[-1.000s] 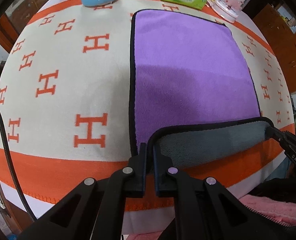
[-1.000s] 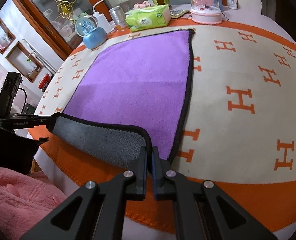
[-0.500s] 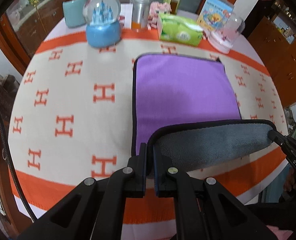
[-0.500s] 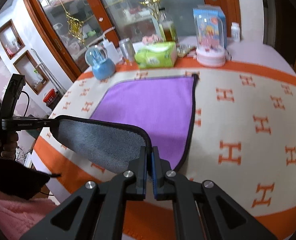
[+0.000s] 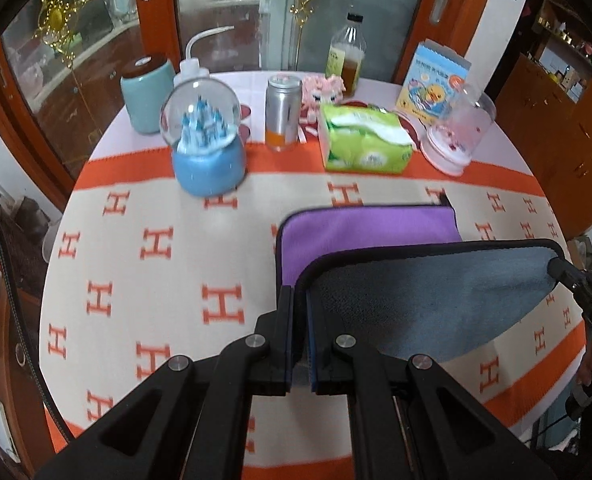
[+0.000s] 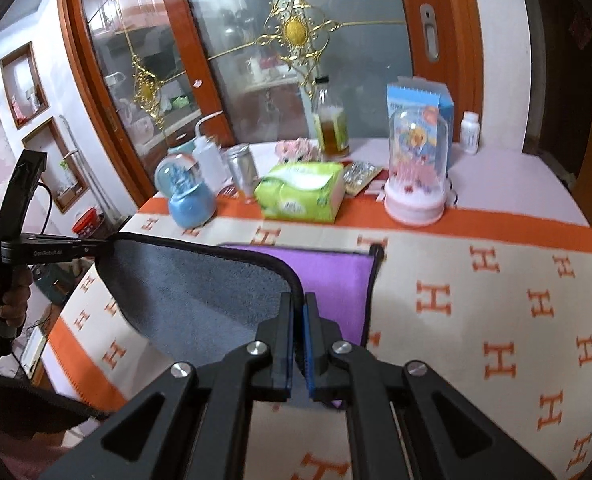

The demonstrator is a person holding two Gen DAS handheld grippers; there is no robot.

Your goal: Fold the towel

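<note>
At the bottom centre of each view, the left gripper (image 5: 300, 312) and the right gripper (image 6: 299, 312) pinch the towel (image 5: 428, 304) by its black-edged corners, lifted grey side up. The purple part lies on the tablecloth (image 5: 167, 280). Beyond it, at the upper centre, stands the tissue pack (image 5: 364, 144); bare cloth lies between them.

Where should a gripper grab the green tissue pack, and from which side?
Grip the tissue pack across its short width, coming from above. It lies flat, long side facing the towel, with the can and pink dome close at each end. Soft pack, so squeeze lightly.
</note>
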